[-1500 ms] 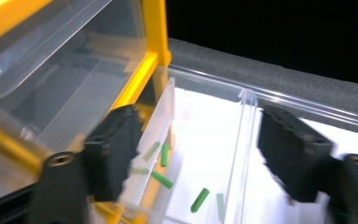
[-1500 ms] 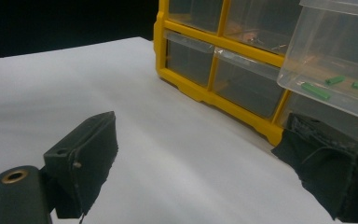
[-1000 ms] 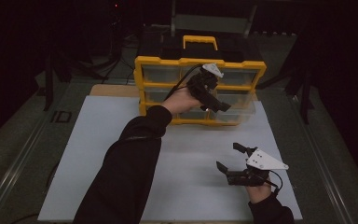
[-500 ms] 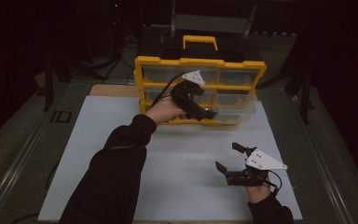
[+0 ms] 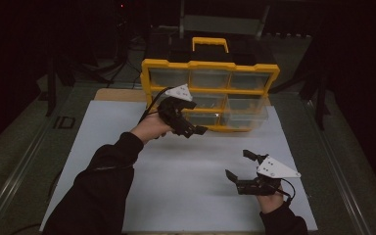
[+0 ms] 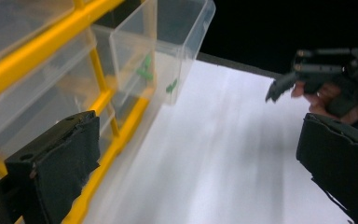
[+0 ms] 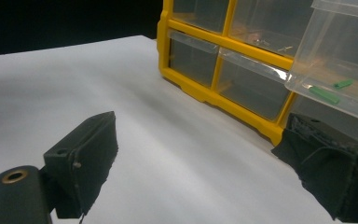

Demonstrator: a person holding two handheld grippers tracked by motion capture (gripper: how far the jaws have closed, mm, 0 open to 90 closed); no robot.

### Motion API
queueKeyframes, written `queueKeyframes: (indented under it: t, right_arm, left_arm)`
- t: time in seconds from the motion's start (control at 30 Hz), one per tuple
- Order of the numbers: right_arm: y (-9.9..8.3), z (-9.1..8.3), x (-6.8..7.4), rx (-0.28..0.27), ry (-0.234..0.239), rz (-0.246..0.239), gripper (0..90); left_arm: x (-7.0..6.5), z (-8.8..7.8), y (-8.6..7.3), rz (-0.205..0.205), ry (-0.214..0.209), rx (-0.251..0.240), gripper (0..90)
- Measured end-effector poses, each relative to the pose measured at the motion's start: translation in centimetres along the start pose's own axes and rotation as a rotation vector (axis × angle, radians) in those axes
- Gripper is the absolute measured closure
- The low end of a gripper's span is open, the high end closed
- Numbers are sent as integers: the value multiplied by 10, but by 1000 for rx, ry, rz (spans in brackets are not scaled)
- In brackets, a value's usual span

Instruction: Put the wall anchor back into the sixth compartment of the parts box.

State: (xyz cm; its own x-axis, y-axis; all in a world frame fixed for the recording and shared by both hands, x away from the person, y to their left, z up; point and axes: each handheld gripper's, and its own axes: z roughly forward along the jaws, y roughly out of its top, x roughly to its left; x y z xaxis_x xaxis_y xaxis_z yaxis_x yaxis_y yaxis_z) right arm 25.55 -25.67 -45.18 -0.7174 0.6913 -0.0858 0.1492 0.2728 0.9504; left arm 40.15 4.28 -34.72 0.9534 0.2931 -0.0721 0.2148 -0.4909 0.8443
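Since a second ago our left gripper has drawn back from the organizer, down toward its lower left corner, while our right gripper has stayed put well in front of it.

The clear drawer sticks out of the organizer's lower right bay, its long axis running from the cabinet toward us. It is thin transparent plastic, box-shaped with a flared lip, and small green pieces lie on its floor. In the left gripper view the drawer juts past the yellow frame with the green pieces showing through its walls.

The organizer is a yellow plastic frame with clear bays in three rows and a yellow handle on its black top. It stands upright at the far edge of a white sheet, smooth and matte, which spreads from its base toward us. Around the sheet lies a dull grey-green table; behind the organizer the room is dark.

Our left gripper's padded black jaws stand apart, empty, just beside the organizer's front. Our right gripper's jaws are also wide apart and hold nothing.
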Motion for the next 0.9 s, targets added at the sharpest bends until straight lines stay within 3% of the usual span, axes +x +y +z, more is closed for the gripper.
queueKeyframes:
  t: [0.63, 0.9]
  right_arm:
    - [0, 2, 2, 9, -1, -3, 107]
    - [-1, 2, 2, 7, 0, -2, 107]
  left_arm:
    - [-8, -47, -71, -62, 72, -22, 0]
    - [-22, -66, -103, -72, 114, -55, 0]
